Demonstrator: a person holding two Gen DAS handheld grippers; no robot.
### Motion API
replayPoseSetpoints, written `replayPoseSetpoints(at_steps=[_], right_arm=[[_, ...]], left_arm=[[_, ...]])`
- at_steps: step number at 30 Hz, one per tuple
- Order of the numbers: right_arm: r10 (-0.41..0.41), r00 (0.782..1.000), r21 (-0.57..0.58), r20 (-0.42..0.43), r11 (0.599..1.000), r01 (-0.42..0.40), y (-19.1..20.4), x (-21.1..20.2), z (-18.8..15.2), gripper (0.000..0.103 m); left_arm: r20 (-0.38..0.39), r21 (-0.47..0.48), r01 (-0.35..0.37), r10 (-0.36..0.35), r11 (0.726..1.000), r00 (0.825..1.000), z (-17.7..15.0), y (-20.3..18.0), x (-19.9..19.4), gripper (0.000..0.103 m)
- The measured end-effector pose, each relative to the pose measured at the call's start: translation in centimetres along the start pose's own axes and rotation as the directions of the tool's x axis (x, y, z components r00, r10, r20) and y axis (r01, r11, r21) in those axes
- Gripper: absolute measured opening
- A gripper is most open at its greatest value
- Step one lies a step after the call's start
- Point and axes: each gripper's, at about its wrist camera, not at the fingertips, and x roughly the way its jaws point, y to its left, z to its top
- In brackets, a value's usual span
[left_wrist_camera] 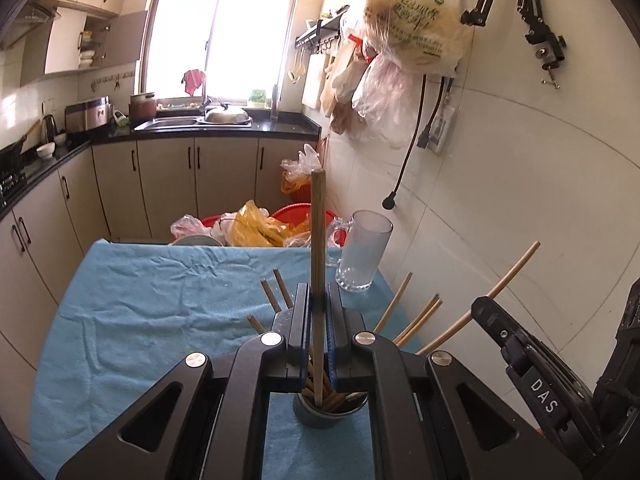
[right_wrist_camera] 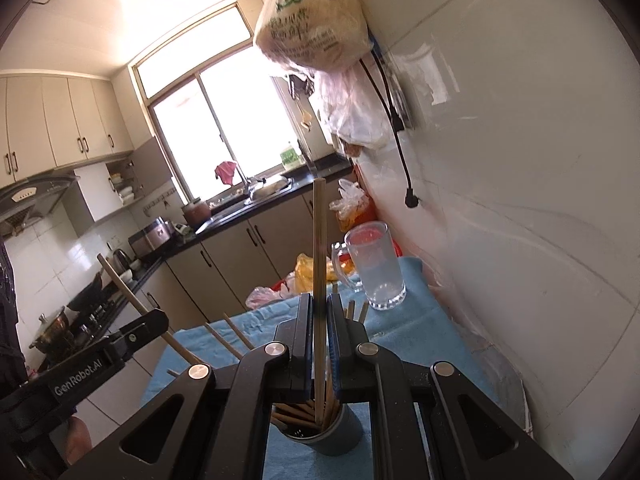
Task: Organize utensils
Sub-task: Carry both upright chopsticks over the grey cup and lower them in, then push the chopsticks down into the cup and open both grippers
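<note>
My left fingers [left_wrist_camera: 319, 304] are clamped on one chopstick [left_wrist_camera: 318, 232], upright over the cup [left_wrist_camera: 330, 410] of chopsticks on the blue-clothed surface [left_wrist_camera: 160, 320]. My right fingers [right_wrist_camera: 319, 312] pinch another chopstick [right_wrist_camera: 319, 240] over it. Only the right view shows the stove [right_wrist_camera: 80, 312]; both show the mug [left_wrist_camera: 366, 248].

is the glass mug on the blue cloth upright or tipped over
Upright. The glass mug stands on its base on the blue cloth, open rim facing up.
</note>
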Motion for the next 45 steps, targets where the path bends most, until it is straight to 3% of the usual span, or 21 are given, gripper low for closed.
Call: replayPoseSetpoints(at_steps=[20, 45], right_arm=[[-0.032, 0.994, -0.035, -0.1, 0.999, 0.029, -0.7, 4.1, -3.5, 0.008], [-0.022, 0.987, -0.022, -0.157, 1.0, 0.019, -1.0, 5.8, -4.2, 0.008]], left_arm=[[-0.02, 0.038, -0.01, 0.01, 0.999, 1.0, -3.1, 0.8, 2.3, 0.007], [0.013, 0.056, -0.057, 0.056, 0.997, 0.998, -4.0, 1.5, 2.3, 0.008]])
